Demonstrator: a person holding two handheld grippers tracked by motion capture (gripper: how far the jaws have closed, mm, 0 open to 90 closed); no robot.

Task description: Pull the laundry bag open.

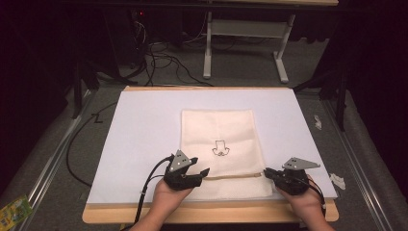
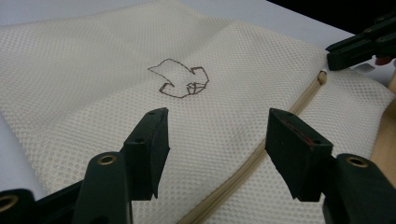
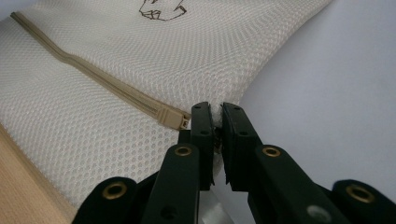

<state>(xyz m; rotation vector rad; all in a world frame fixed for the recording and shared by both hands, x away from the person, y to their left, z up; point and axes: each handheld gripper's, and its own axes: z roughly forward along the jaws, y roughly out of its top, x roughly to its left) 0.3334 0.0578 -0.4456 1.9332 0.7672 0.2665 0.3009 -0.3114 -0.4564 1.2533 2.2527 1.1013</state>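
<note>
Black jaws of our right gripper (image 3: pixel 214 122) pinched the mesh bag (image 1: pixel 219 144) edge beside the zipper (image 3: pixel 93 77) end on the white table (image 1: pixel 144 115). Our left gripper (image 2: pixel 217 135) hovered half open, empty, above the zipper; we judged a firm anchor essential before reaching for the pull.

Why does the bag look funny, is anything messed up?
Nothing looks broken or spilled. The mesh bag lies flat and straight on the white board, its zipper closed. The right gripper pinches its edge beside the zipper's end.
</note>
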